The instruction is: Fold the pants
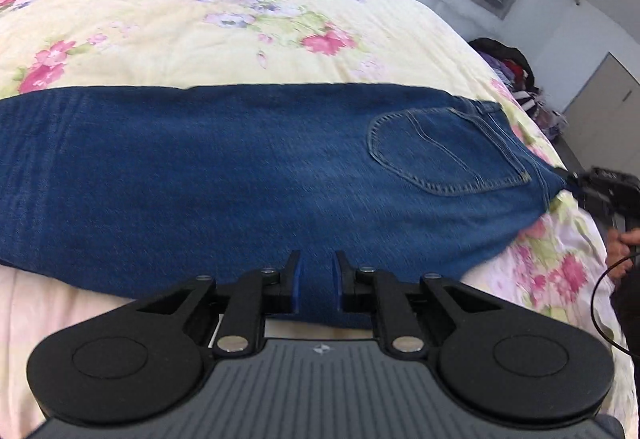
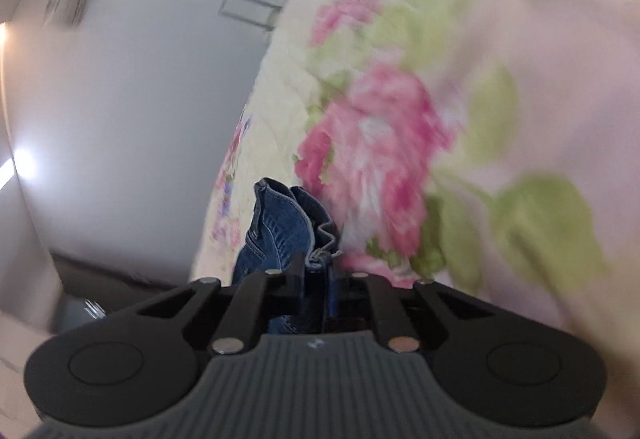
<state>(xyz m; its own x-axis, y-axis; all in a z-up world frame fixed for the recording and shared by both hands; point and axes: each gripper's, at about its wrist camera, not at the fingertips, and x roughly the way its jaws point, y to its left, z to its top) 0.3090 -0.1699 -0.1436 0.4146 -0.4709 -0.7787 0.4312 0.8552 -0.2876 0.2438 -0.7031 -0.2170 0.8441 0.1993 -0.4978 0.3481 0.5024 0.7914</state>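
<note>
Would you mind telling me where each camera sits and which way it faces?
Left wrist: on the left gripper, facing across the jeans on the floral quilt; the person's hand shows far right.
Right wrist: on the right gripper, close to the quilt, clamping bunched denim.
Shared: jeans, quilt; the right gripper appears in the left view.

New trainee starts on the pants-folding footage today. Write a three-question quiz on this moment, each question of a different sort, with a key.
1. True or false: the right tool is shut on a bunched edge of the jeans.
2. Multiple choice: the jeans lie on (A) a wooden table, (B) a floral quilt, (C) a tiled floor.
3. Fill in: the left tool has denim between its fingers at the near edge, and the stitched back ____ faces up.

Key: 1 true; 2 B; 3 pocket.
</note>
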